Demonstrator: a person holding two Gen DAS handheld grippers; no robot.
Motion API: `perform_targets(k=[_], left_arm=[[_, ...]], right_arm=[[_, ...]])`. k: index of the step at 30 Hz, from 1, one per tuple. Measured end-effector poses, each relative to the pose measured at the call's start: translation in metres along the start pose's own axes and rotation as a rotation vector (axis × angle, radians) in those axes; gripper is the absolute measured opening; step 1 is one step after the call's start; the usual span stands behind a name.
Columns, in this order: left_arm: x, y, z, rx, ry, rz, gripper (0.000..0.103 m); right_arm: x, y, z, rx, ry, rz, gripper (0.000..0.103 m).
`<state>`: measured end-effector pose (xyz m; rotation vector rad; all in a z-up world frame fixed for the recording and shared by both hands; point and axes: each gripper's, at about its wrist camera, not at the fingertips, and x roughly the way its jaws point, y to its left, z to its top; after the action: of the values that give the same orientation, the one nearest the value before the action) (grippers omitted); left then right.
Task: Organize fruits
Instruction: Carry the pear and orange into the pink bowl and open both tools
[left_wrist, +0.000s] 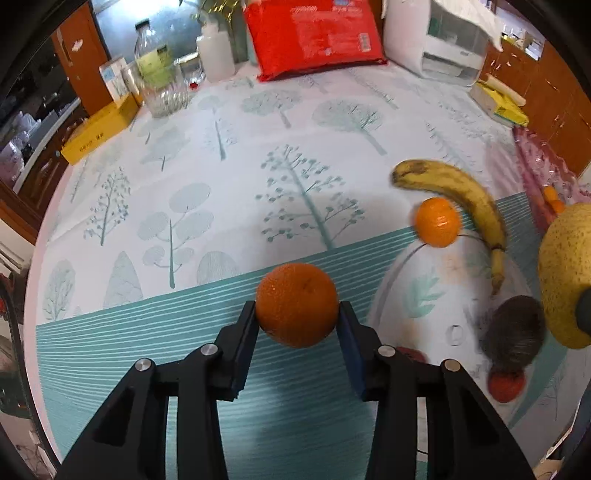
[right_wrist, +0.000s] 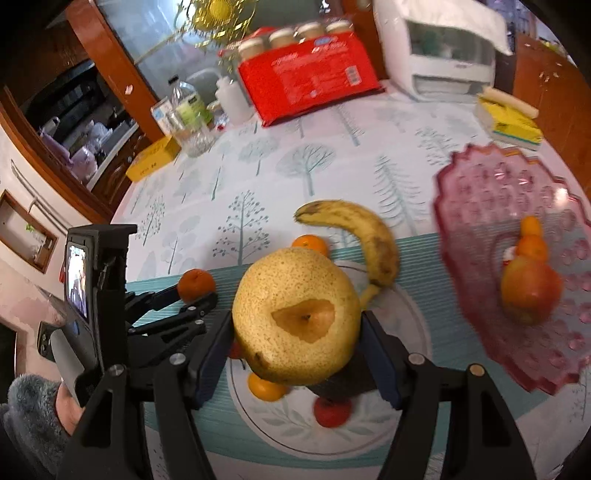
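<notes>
My left gripper (left_wrist: 297, 314) is shut on an orange mandarin (left_wrist: 297, 304) and holds it above the teal stripe of the tablecloth, left of a white plate (left_wrist: 417, 280). My right gripper (right_wrist: 295, 325) is shut on a big yellow pear (right_wrist: 295, 317) held above that plate (right_wrist: 413, 306). On the plate lie a banana (right_wrist: 364, 236), small mandarins (right_wrist: 310, 245), a dark avocado-like fruit (left_wrist: 513, 332) and a red fruit (right_wrist: 332, 411). A pink scalloped tray (right_wrist: 480, 192) at right holds an apple (right_wrist: 530, 288) and two small mandarins (right_wrist: 532, 240). The left gripper and its mandarin show in the right wrist view (right_wrist: 197, 286).
At the table's back stand a red package (left_wrist: 314, 35), a white appliance (left_wrist: 443, 40), a white bottle (left_wrist: 216, 55), glass jars (left_wrist: 162, 88), a yellow box (left_wrist: 99, 131) and a yellow-green box (right_wrist: 511, 123). Wooden cabinets surround the table.
</notes>
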<state>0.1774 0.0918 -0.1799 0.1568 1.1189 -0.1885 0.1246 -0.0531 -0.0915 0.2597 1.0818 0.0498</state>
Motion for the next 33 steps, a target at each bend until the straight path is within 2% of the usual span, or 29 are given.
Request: perform_targets(k=[5, 10, 15, 21, 28, 33], left_arm=[[-0.05, -0.038, 0.01, 0.053, -0.081, -0.064, 0.041], [-0.101, -0.093, 0.03, 0.138, -0.187, -0.143, 0.041], [-0.129, -0.15, 0.053, 0.219, -0.249, -0.196, 0.041], [-0.126, -0.214, 0.068, 0.277, -0.237, -0.217, 0.041], [-0.093, -0.272, 0.079, 0.31, -0.171, -0.188, 0.041], [-0.061, -0.3, 0.083, 0.317, -0.111, -0.151, 0.041]], right_arm=[[-0.036, -0.026, -0.006, 0.041, -0.063, -0.036, 0.068], [-0.072, -0.059, -0.007, 0.089, -0.124, -0.085, 0.069], [-0.095, -0.094, -0.008, 0.133, -0.168, -0.14, 0.069], [-0.11, -0.147, -0.005, 0.192, -0.175, -0.218, 0.069], [-0.102, -0.203, 0.001, 0.191, -0.137, -0.306, 0.069], [-0.081, -0.238, 0.004, 0.191, -0.077, -0.297, 0.069]])
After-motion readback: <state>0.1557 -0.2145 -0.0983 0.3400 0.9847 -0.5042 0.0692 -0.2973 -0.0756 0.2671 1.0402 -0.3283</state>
